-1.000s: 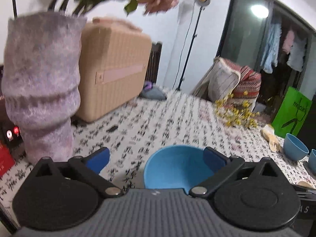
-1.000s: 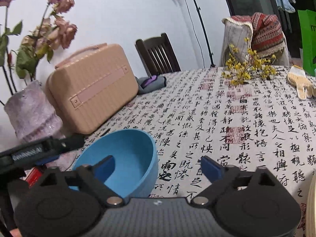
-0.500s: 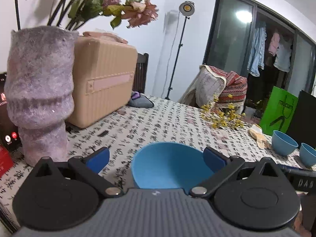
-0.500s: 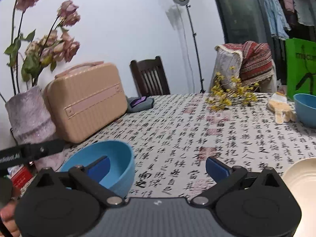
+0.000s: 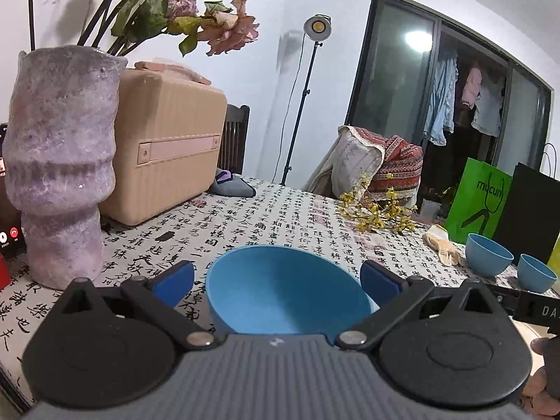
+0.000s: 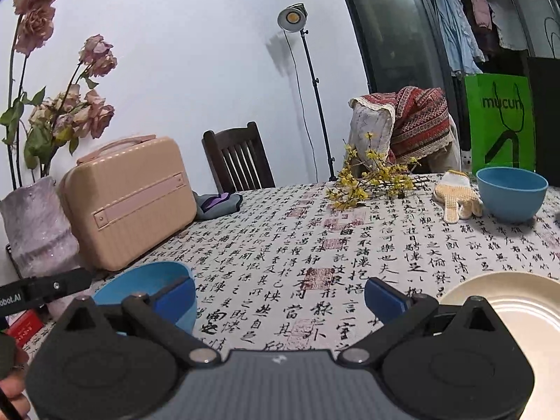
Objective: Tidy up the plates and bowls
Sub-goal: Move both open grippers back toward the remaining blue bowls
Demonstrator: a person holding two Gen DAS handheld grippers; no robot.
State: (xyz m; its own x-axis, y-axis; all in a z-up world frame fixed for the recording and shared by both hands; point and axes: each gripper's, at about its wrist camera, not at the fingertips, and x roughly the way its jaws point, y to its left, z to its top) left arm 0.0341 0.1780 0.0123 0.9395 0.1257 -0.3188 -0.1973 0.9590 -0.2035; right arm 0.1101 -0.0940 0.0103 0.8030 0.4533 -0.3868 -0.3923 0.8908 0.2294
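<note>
Your left gripper [image 5: 276, 276] is spread wide with the near bowl [image 5: 287, 290] sitting between its blue pads [image 5: 173, 281], low and centre in the left view; neither pad touches the rim, so it holds nothing yet. Your right gripper [image 6: 280, 299] is equally wide open and empty, hanging over bare tablecloth [image 6: 315, 231], with the same near bowl [image 6: 147, 285] at lower left of its view and a cream plate [image 6: 507, 301] at lower right. To take the bowl well, bring one pad inside the wall and one outside, then pinch the rim; squeezing across the full width would likely slip on the curved sides. Keep it level as you lift. The bowl stands upright, mouth up; being round, it has no long axis on the table, only a vertical one. Two more blue bowls, a far bowl [image 5: 488, 259] and a small bowl [image 5: 535, 273], stand at the right of the left view, well apart from yours, so they look like the stacking spot.
</note>
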